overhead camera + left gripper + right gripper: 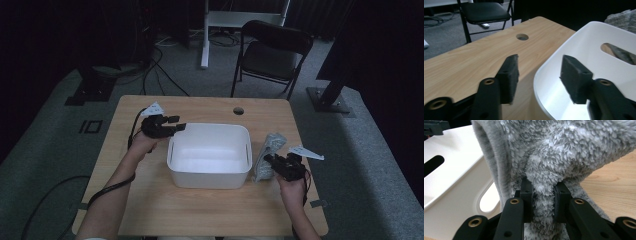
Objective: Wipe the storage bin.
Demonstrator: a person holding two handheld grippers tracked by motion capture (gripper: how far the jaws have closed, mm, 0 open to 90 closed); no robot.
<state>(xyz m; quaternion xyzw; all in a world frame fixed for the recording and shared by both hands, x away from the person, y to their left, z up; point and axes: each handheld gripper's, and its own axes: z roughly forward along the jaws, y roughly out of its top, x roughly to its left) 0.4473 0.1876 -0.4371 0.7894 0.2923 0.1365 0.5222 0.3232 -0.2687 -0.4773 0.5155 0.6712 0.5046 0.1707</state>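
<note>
A white plastic bin (210,176) stands in the middle of the wooden table (200,210). A grey fluffy cloth (266,152) hangs bunched against the bin's right side. My right gripper (270,160) is shut on a fold of that grey fluffy cloth (564,152), its pads (527,192) pinching the pile, with the bin's handle slot (489,201) just to the left. My left gripper (176,124) is open at the bin's far left corner, one jaw outside and one over the bin rim (541,72). Nothing lies between its fingers (510,75).
A black folding chair (272,55) stands beyond the table's far edge, next to a white stand leg (204,35). The table has a cable hole (238,110) near its back edge. Cables trail on the grey floor at the left.
</note>
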